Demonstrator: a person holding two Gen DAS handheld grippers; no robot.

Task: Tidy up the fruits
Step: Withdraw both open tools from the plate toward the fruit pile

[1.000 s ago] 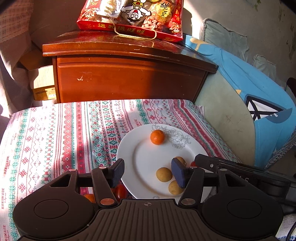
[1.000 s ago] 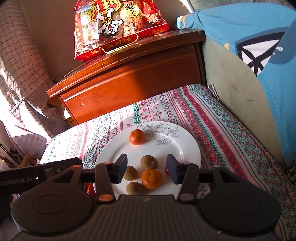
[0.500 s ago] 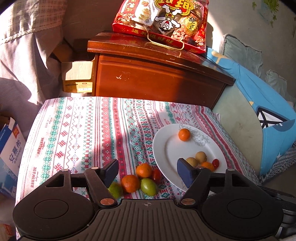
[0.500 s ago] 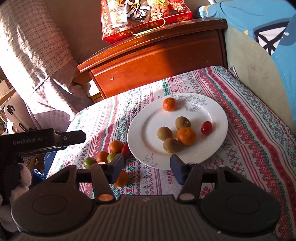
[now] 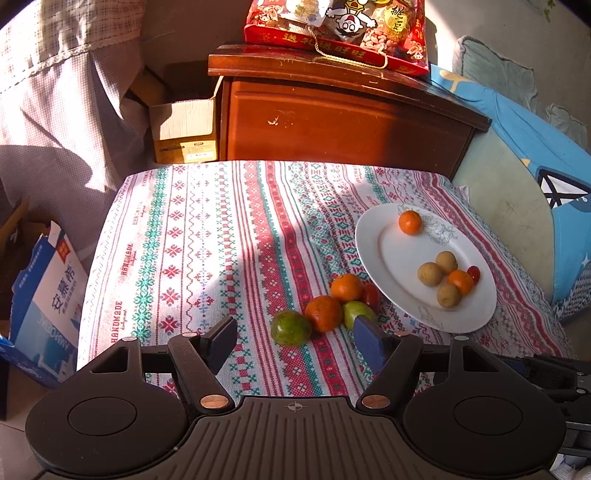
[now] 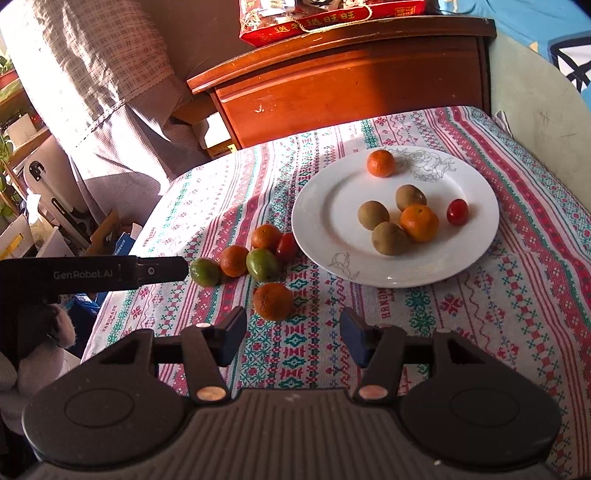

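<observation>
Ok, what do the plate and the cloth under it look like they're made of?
The white plate looks like glazed ceramic: smooth, glossy rim with a printed line-drawn flower, though melamine can't be ruled out. The tablecloth looks like woven fabric with a matte cross-stitch-style pattern that wrinkles by the plate.

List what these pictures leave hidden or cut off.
- Snack bag: right wrist view, top cut by the frame edge.
- Lone orange: missing from left wrist view, probably behind the left gripper.
- Cardboard box: left wrist view, contents unseen.
</observation>
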